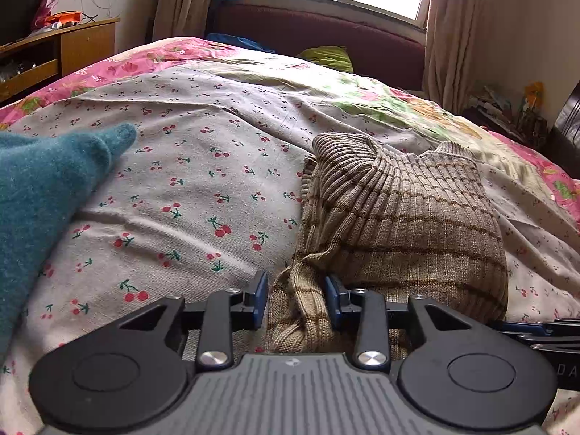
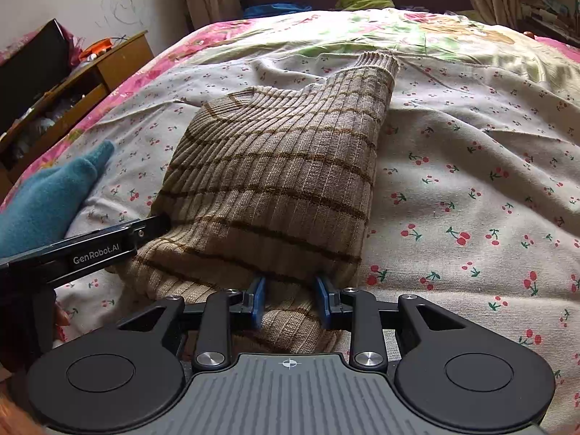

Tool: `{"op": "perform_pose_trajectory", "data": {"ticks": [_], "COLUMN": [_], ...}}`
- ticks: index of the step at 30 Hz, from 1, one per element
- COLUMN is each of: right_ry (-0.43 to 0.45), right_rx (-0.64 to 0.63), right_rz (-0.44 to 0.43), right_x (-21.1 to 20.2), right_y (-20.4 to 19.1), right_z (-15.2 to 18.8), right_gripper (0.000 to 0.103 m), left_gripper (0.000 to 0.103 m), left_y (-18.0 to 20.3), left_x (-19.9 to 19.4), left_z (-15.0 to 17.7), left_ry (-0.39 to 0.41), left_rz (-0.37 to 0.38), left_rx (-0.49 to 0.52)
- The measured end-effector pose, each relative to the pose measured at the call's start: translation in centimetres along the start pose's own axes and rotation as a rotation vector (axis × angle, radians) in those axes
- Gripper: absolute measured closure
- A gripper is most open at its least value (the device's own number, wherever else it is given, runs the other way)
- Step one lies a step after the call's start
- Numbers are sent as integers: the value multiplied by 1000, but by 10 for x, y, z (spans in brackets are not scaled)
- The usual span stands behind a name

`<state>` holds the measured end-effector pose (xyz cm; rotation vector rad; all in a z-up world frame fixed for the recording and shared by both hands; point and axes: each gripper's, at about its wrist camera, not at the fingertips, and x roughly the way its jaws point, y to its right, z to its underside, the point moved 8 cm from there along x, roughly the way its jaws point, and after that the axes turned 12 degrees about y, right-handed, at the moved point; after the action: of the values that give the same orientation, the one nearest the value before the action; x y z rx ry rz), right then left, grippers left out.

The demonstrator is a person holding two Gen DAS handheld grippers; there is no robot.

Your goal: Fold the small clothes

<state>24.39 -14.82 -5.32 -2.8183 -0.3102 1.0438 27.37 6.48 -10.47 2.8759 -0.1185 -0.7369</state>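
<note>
Ribbed beige striped sweater (image 2: 275, 181), partly folded at centre frame on the cherry-print bedsheet (image 2: 471, 199), sits bunched between the part-closed jaws of left gripper (image 1: 296, 299) and right gripper (image 2: 290, 299); uneven pulls could undo the fold.

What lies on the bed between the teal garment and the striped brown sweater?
Only bare cherry-print sheet separates the teal garment from the striped brown sweater. The left wrist view shows that stretch most plainly.
</note>
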Motion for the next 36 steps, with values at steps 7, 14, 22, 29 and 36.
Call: {"op": "perform_pose_trajectory", "data": {"ticks": [7,14,22,29,36], "right_ry": [56,150,184,135,152], "right_rx": [69,141,127,227,105], "right_rz": [-25,52,119,101,35], "right_x": [-24,3,59,63,-15], "right_y": [8,39,54,63,35], "right_z": [-20,-61,-92,-80,-42], "right_gripper": [73,71,68,65,65], "left_gripper": [59,59,58,55,56], "left_y": [4,46,34,25,27], "left_x": [-26,5,92,98,57], "left_z": [-33,-79,-66,-61,-71], "left_ry": [78,174,79,69,153], "left_rz": [-40,26,-68,-77,-53], "left_rx": [51,133,185,243,258]}}
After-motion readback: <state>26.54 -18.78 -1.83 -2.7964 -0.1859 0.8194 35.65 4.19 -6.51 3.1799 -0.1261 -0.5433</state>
